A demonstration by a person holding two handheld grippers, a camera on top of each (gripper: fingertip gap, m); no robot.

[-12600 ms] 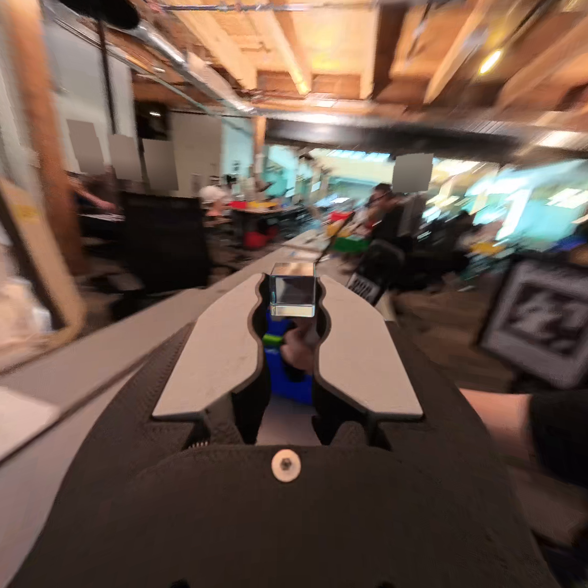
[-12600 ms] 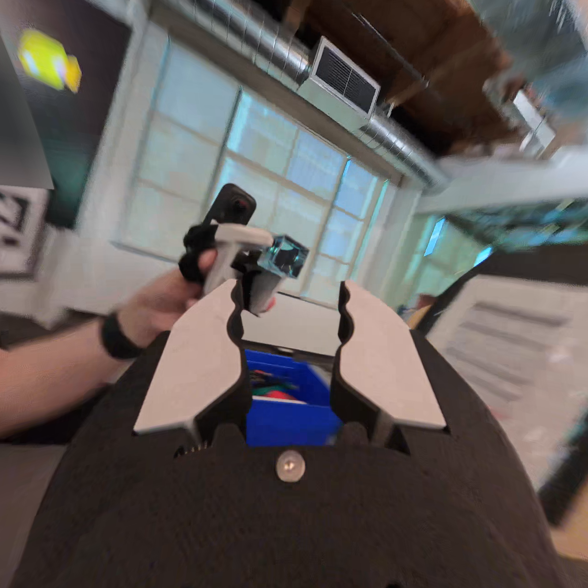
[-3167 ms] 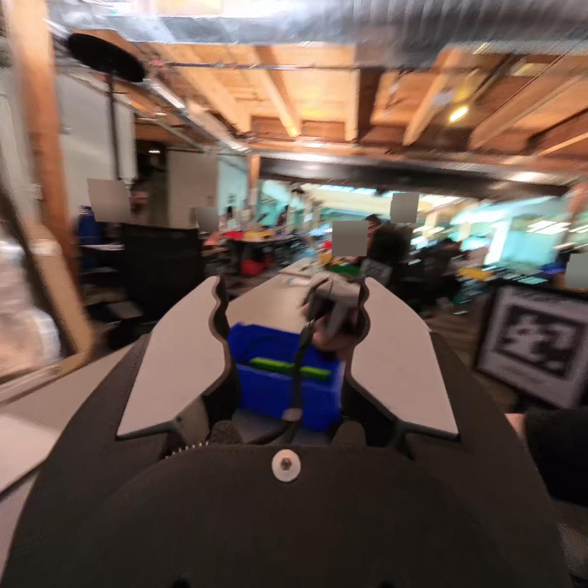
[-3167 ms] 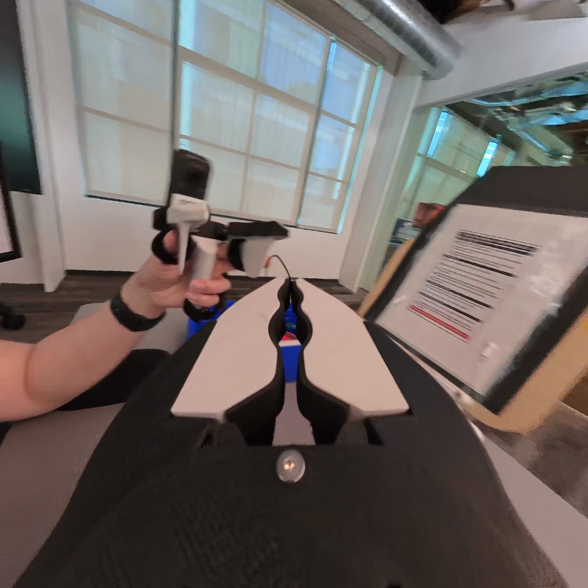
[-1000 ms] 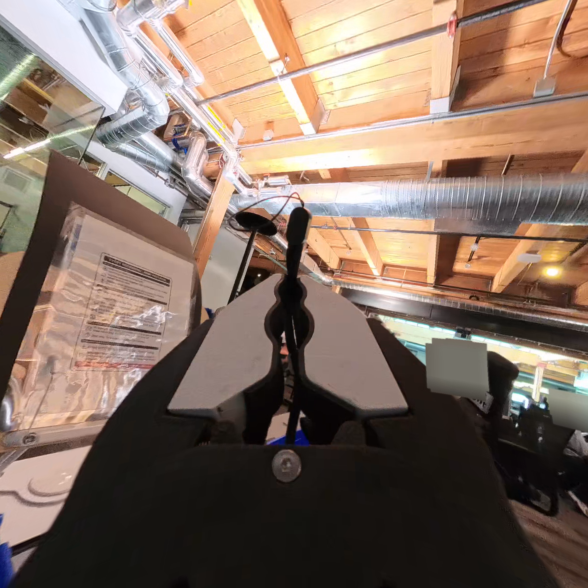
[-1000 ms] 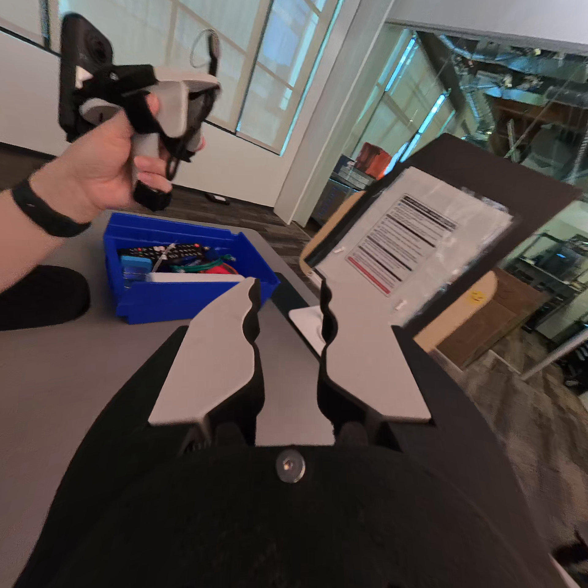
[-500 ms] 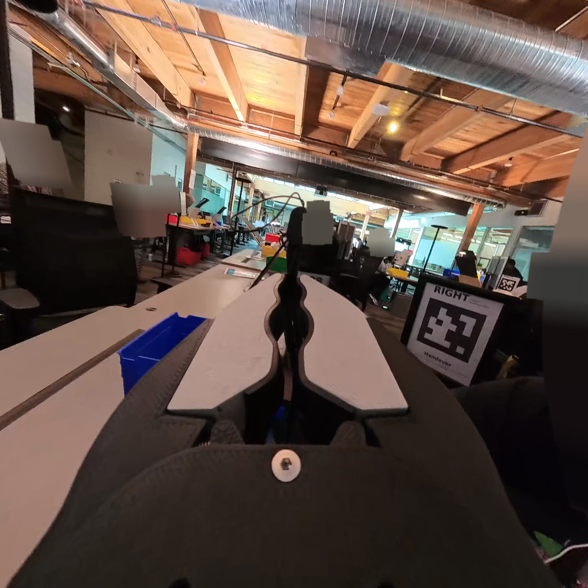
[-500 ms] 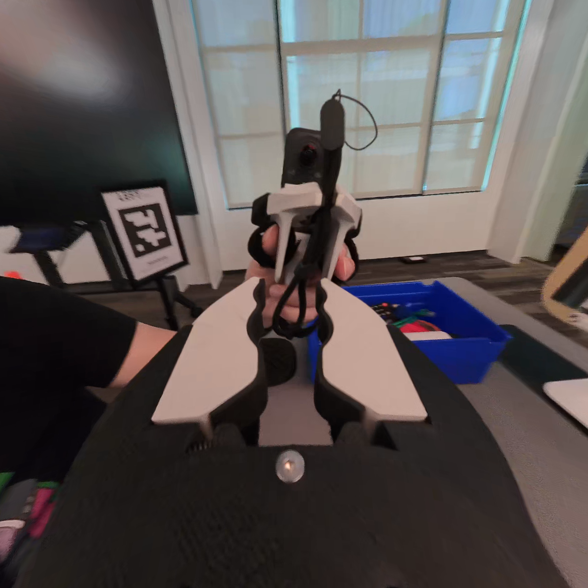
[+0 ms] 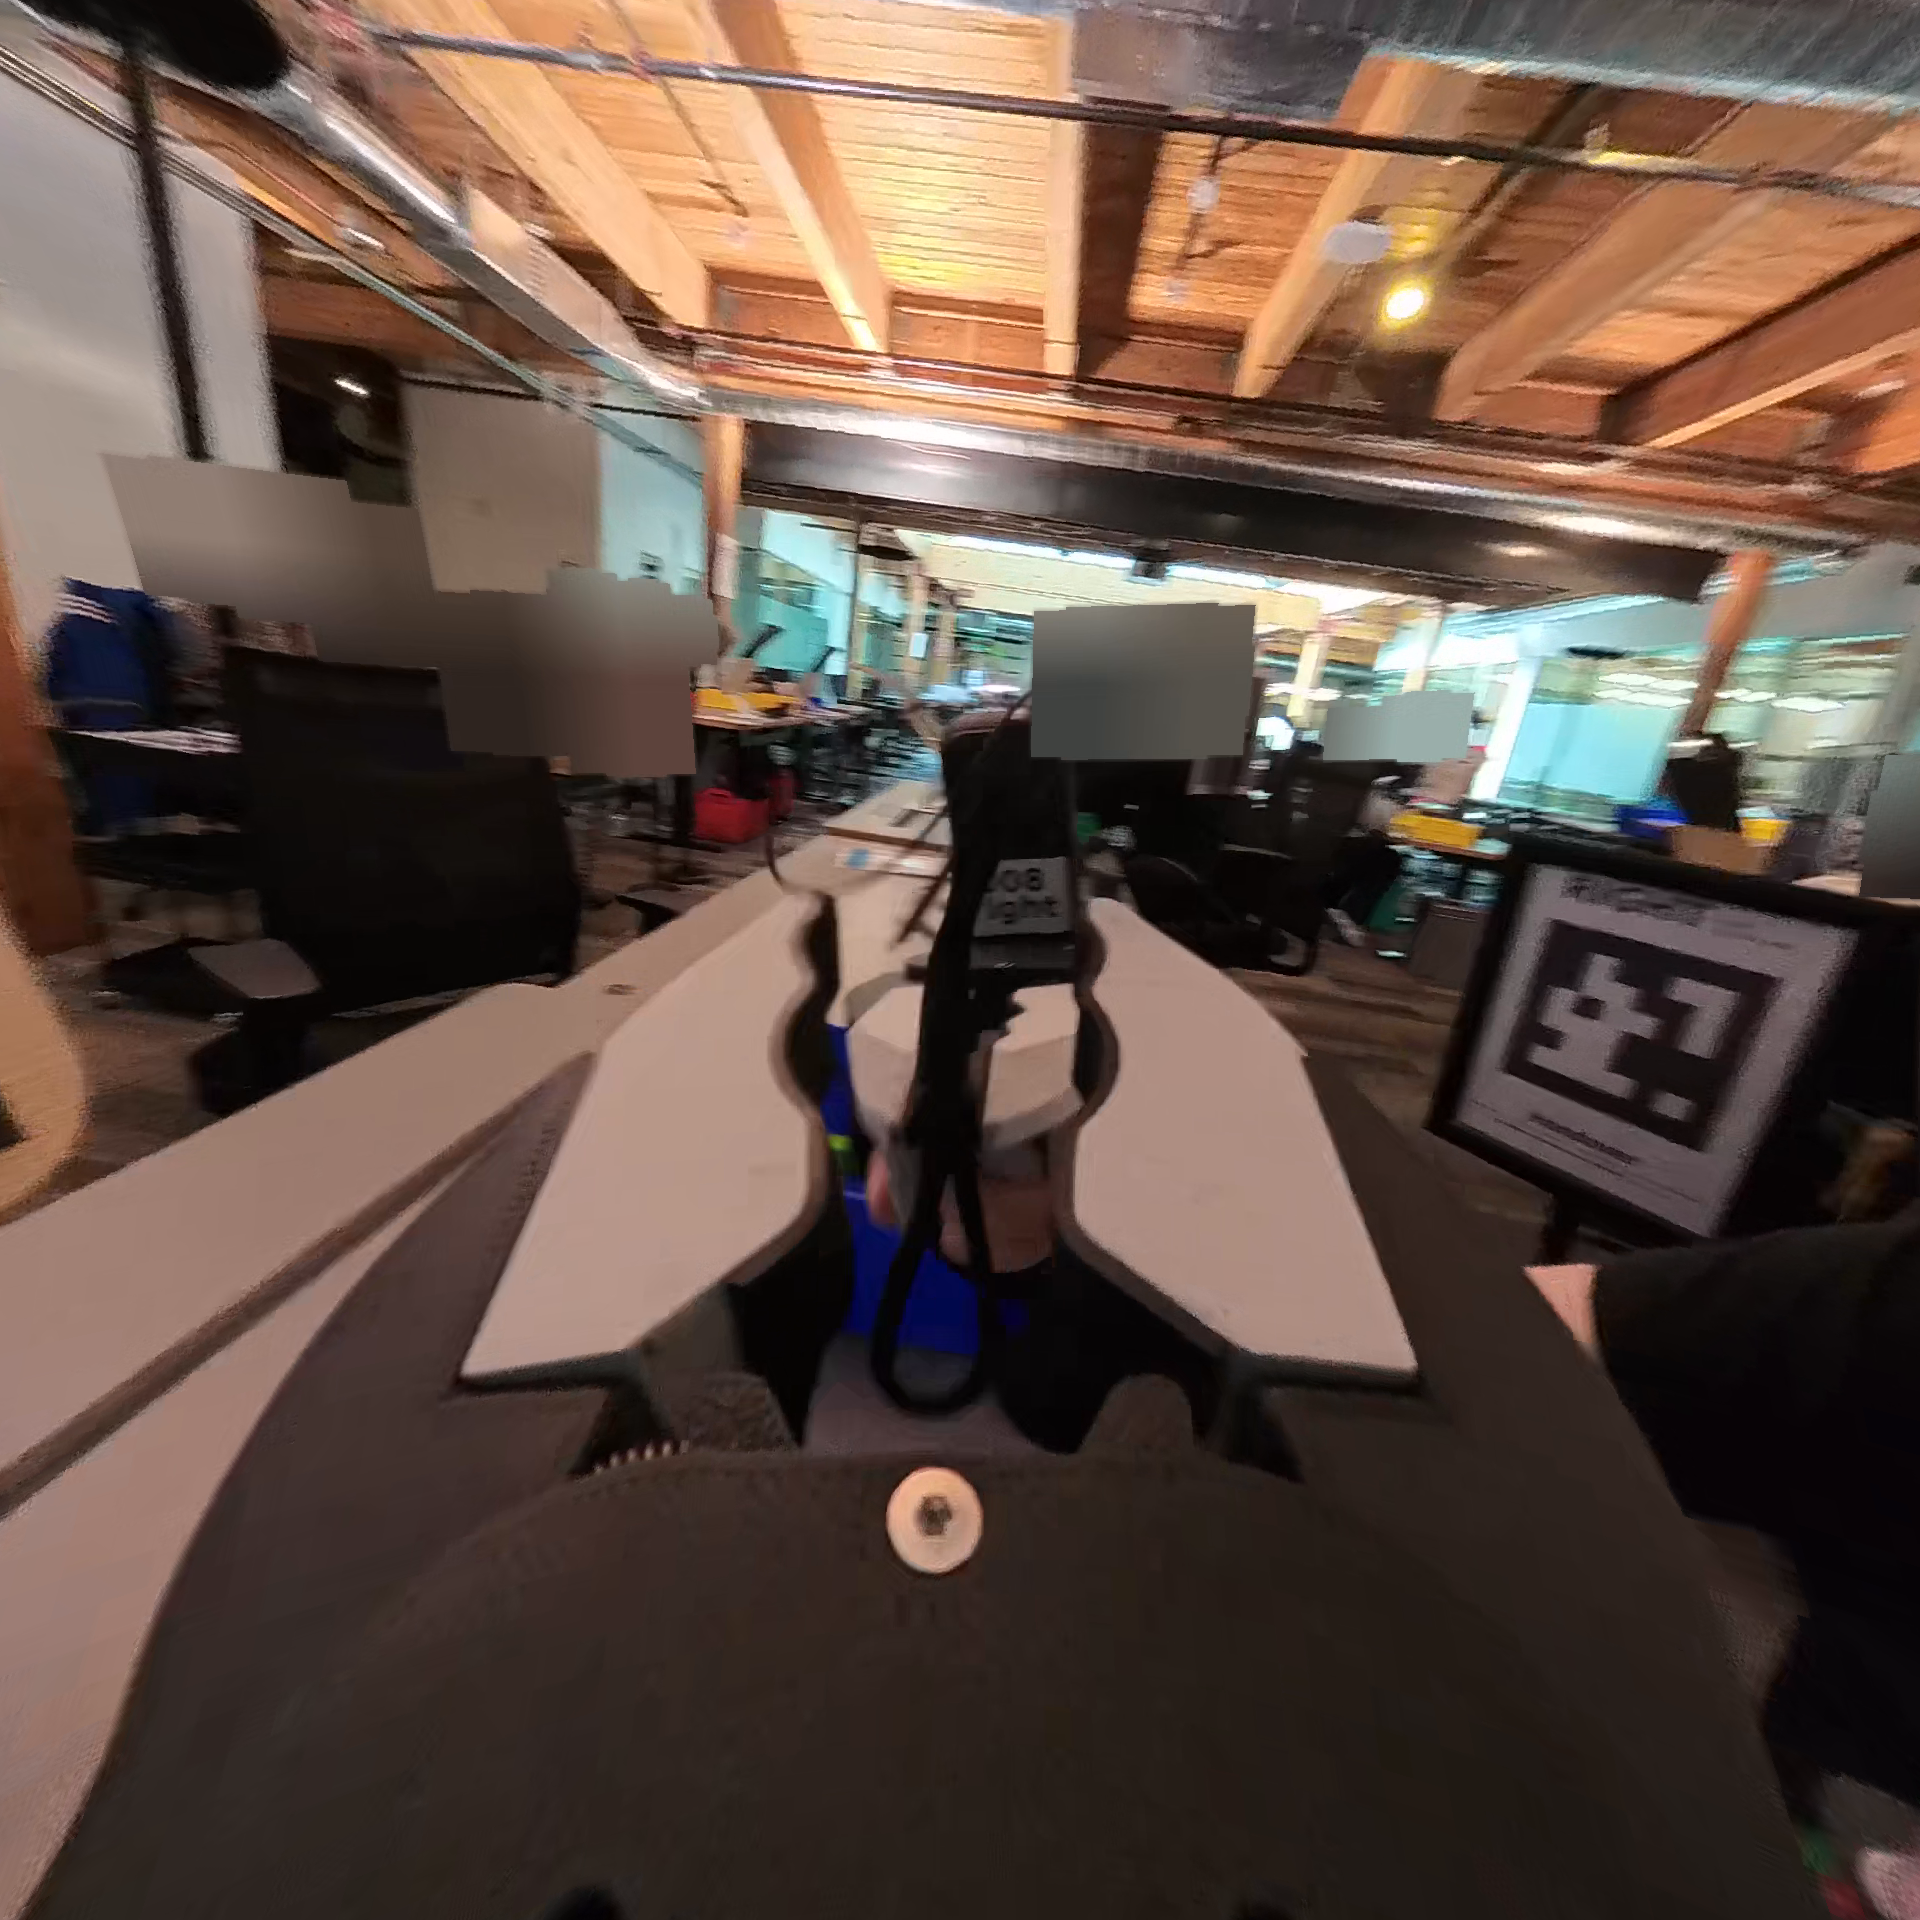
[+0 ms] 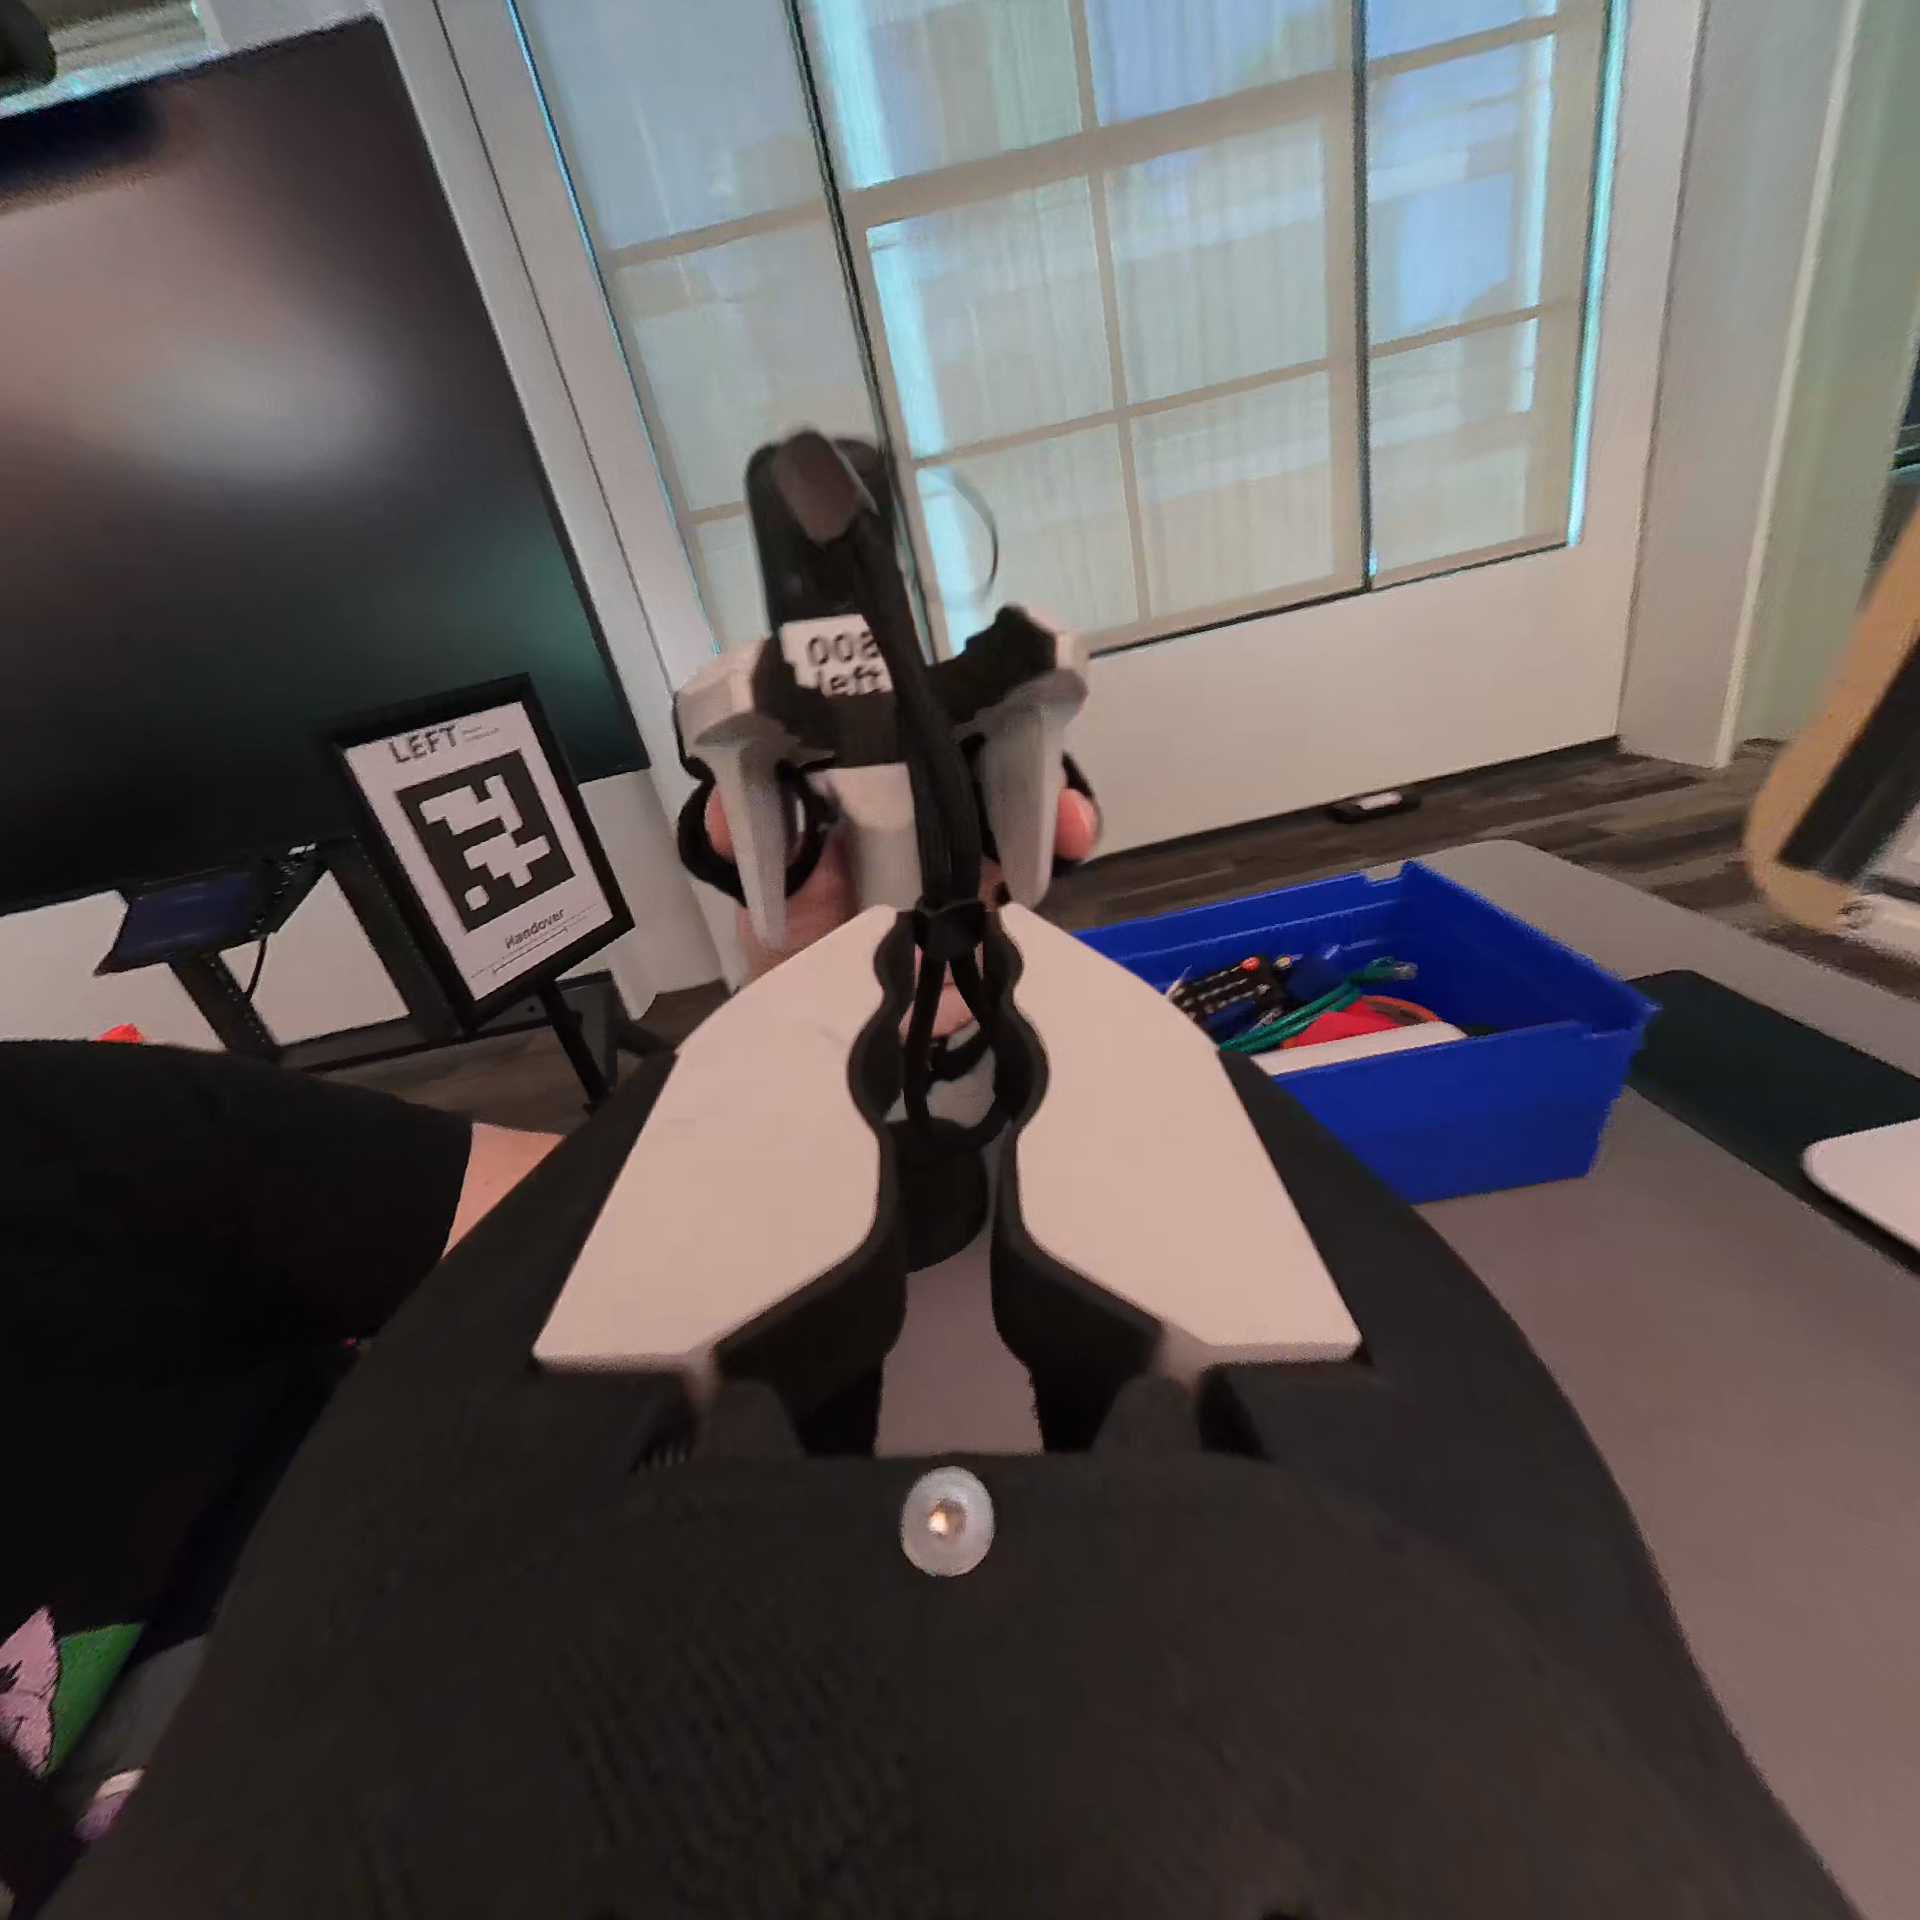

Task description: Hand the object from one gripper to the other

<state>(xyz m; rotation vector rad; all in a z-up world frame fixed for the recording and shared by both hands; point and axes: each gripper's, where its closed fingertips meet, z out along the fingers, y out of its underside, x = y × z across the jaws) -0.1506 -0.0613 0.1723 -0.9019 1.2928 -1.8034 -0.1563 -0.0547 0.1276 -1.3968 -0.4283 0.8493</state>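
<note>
The cable [image 10: 940, 831], a thin black bundle, runs between both grippers. The right gripper [image 10: 943, 920] pinches it at the tie; the left gripper [image 9: 954, 914] is spread. It looks light and limp, so grip at the bound section.

Each wrist camera looks forward along its own fingers, close up, and the two face each other. Both catch the blue bin [image 10: 1496, 1081] (mostly hidden in the left view) and the grey table [image 9: 312, 1174].
</note>
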